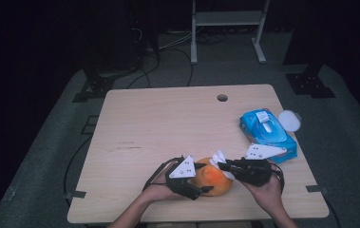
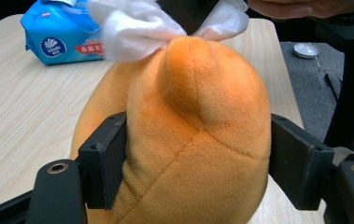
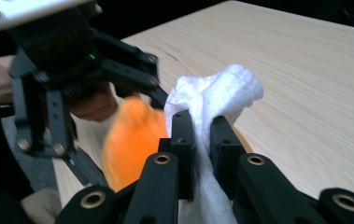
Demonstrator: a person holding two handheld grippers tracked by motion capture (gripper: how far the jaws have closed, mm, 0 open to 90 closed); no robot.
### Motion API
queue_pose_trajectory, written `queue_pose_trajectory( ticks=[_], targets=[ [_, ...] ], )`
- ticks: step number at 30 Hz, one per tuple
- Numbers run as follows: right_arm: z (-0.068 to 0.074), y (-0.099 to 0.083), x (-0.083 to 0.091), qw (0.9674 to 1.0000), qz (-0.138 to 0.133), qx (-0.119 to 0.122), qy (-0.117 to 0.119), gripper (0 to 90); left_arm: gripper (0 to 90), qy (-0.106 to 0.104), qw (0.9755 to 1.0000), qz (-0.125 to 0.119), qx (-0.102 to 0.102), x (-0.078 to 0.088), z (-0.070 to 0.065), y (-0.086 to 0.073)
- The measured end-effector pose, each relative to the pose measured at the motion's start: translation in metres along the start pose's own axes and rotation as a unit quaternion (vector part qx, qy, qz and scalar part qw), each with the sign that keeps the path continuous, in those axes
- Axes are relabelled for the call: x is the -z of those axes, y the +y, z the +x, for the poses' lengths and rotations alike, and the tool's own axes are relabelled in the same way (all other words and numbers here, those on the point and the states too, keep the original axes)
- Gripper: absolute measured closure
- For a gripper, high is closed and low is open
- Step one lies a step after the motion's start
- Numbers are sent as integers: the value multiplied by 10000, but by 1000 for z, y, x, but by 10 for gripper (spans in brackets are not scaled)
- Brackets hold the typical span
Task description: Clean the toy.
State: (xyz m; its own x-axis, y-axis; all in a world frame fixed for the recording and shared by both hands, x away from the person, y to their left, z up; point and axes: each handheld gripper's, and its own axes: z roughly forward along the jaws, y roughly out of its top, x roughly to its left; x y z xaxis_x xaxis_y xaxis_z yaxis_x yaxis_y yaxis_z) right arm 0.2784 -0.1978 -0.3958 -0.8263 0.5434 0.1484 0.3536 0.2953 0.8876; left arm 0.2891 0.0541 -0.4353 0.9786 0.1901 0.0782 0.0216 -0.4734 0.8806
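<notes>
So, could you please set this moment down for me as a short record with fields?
Surface: wooden table
Left gripper: clamped on both sides of an orange plush toy
Right gripper: shut on a white wipe, holding it against the top of the toy
Wipe pack: blue, at the table's right edge
White round lid: beside the pack
Apparent work: wiping the toy

Orange plush toy (image 1: 214, 179), white tissue (image 1: 218, 157) touching its top.
</notes>
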Motion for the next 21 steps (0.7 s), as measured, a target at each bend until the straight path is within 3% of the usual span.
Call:
queue_pose_trajectory(
  ticks=[3, 6, 13, 16, 21],
  targets=[
    [4, 6, -11, 9999, 25, 93, 120, 817, 272, -28, 9999, 66, -137, 0, -2, 0],
    [1, 7, -13, 9999, 63, 74, 126, 818, 276, -32, 10000, 31, -83, 0, -1, -1],
    [-18, -4, -6, 9997, 184, -157, -89, 818, 280, -54, 10000, 4, -72, -1, -1, -2],
    [-28, -14, 3, 9987, 248, -433, -125, 818, 280, -79, 9999, 1, -92, -1, -1, -2],
    [-26, -14, 6, 9988, 207, -441, -106, 817, 280, -103, 9999, 20, -117, -2, -1, -1]
  ],
)
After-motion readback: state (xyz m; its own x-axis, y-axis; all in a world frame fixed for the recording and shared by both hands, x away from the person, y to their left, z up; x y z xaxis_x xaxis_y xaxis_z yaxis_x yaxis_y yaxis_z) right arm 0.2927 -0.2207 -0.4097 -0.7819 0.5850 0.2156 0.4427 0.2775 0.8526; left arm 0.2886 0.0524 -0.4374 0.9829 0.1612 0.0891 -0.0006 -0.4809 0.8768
